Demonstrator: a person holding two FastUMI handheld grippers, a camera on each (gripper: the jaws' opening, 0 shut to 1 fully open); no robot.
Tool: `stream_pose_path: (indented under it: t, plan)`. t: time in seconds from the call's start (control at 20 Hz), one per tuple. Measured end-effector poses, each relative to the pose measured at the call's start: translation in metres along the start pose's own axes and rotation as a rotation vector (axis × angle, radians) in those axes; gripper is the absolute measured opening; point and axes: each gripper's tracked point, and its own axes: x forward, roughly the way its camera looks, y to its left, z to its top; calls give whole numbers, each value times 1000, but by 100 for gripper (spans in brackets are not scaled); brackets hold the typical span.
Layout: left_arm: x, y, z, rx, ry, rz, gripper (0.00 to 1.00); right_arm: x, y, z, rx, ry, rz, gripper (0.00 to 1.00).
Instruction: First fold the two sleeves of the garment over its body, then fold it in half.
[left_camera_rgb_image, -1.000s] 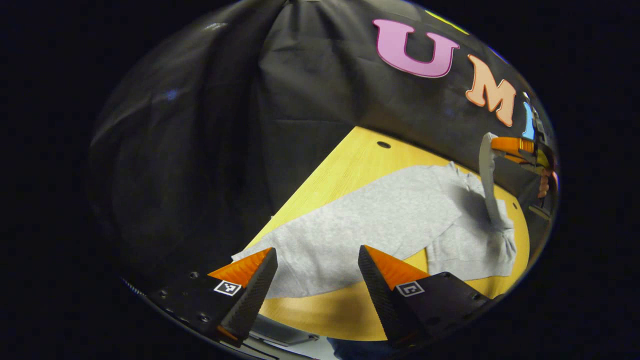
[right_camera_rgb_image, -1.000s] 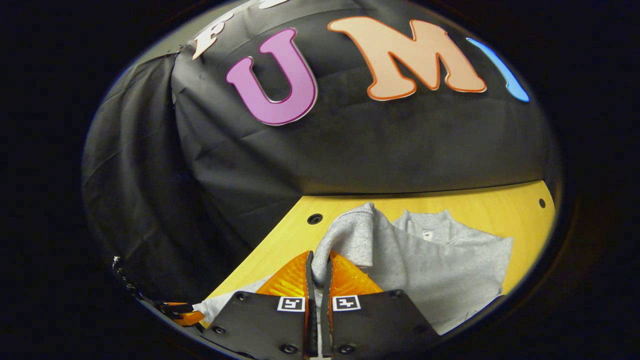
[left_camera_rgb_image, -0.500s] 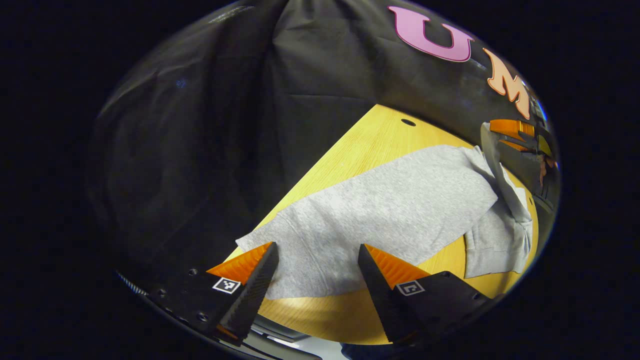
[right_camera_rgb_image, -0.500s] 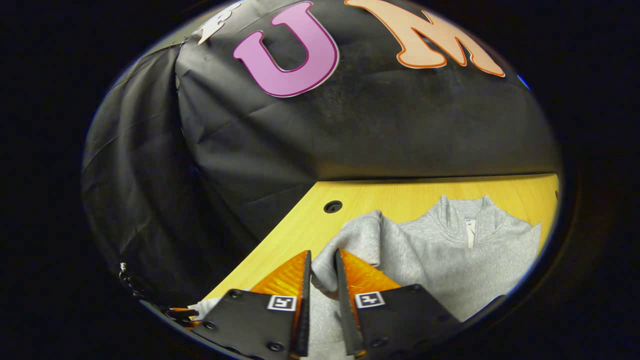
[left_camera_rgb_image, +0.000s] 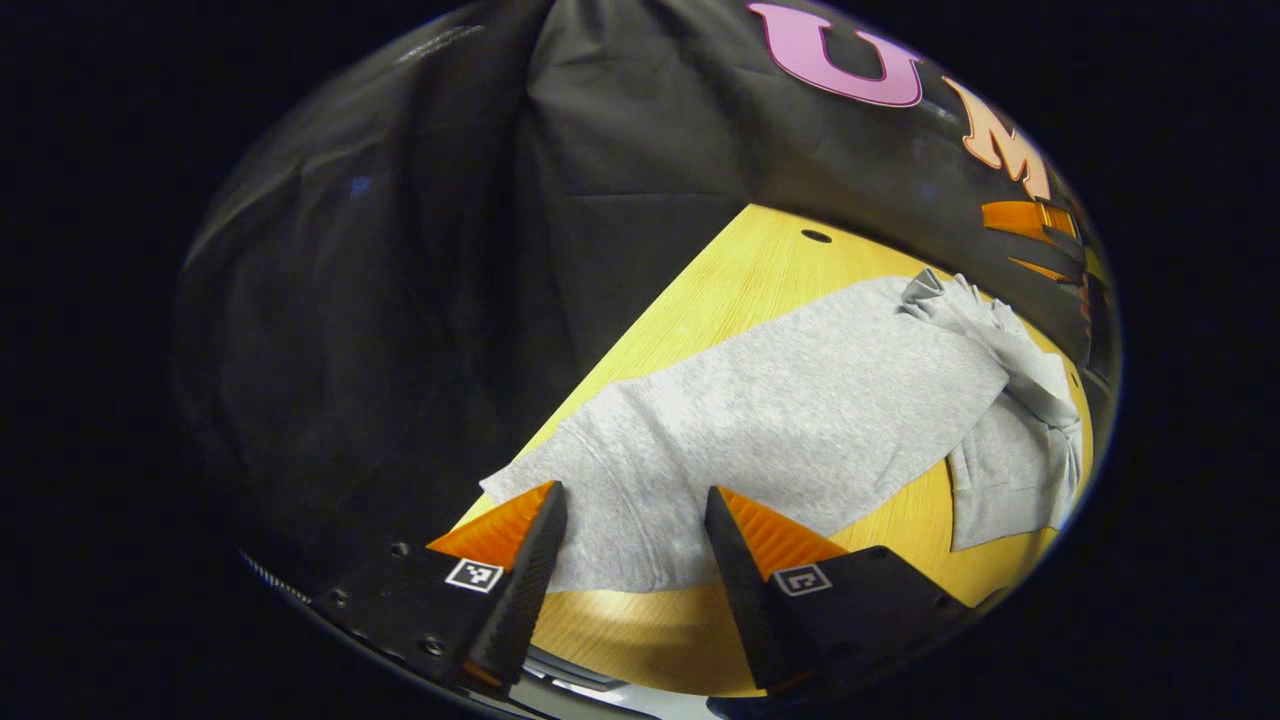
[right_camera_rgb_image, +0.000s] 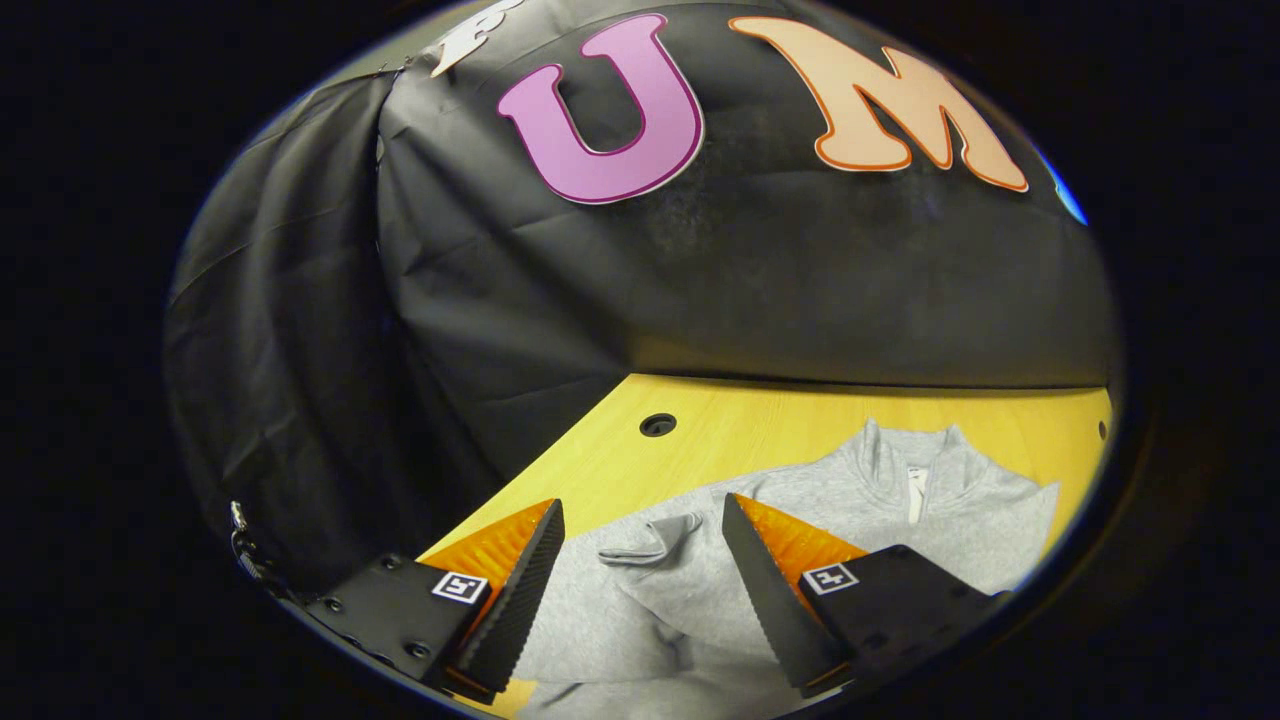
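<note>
Matt grey knit-cloth garment (left_camera_rgb_image: 800, 420) on a smooth, light-grained wooden table (left_camera_rgb_image: 760, 270).

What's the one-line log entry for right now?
right gripper: open over sleeve lying on sweater | left gripper: open over hem | table: sweater flat | half-fold: not done

Left gripper (left_camera_rgb_image: 630, 525): two wedge-shaped fingers (left_camera_rgb_image: 520, 580) showing ribbed inner faces, sitting on black mounts; small square black-and-white marker (left_camera_rgb_image: 473, 574) and round screws (left_camera_rgb_image: 400, 549) showing beside markers.

Right gripper (right_camera_rgb_image: 640, 545): matching wedge fingers (right_camera_rgb_image: 765, 590), black mounts carrying square marker (right_camera_rgb_image: 830, 578), screws (right_camera_rgb_image: 331, 604), coiled cable (right_camera_rgb_image: 245, 555) trailing beside left mount.
</note>
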Motion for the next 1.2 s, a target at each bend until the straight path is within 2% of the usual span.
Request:
stream_pose_path:
  t: [0.05, 0.1, 0.15, 0.2, 0.25, 0.3, 0.35, 0.4, 0.6, 0.65, 0.8, 0.85, 1.0, 1.05, 1.2]
  plan:
    - [-3, -1, 1, 11, 0, -11, 80, -4, -3, 1, 1, 0, -6, 98]
    - [-2, -4, 0, 25, -3, -27, 70, -10, -5, 2, -8, -2, -16, 98]
    - [-2, -6, 1, 36, -3, -39, 67, -16, -8, 6, -22, -11, -24, 98]
    - [2, -13, 0, 44, -4, -49, 54, -22, -10, 9, -39, -20, -29, 98]
    - [3, -16, 0, 47, -4, -54, 52, -30, -11, 12, -56, -28, -33, 98]
    - [4, -17, 1, 51, -3, -54, 41, -37, -12, 15, -66, -37, -35, 98]
    - [4, -19, 1, 58, -4, -57, 37, -44, -14, 16, -71, -41, -36, 98]
    - [5, -19, 1, 63, -3, -46, 23, -51, -18, 18, -73, -43, -41, 98]
    - [4, -22, 2, 82, 6, -25, 11, -82, -46, 20, -78, -47, -95, 98]
    - [4, -21, 2, 88, 15, -21, 10, -90, -54, 20, -76, -49, -115, 95]
    - [3, -31, 2, 68, 31, -36, 6, -116, -81, 21, -55, -56, -169, 98]
    - [1, -34, 2, 64, 38, -46, 6, -126, -91, 20, -45, -55, -187, 95]
    - [-6, -57, 14, 68, 36, -103, 5, -155, -116, 17, -14, -57, -232, 98]
    - [-10, -67, 20, 85, 34, -118, 5, -164, -125, 15, -13, -56, -247, 95]
    - [-28, -110, 48, 110, -11, -192, 5, -193, -148, 7, -36, -41, -297, 98]
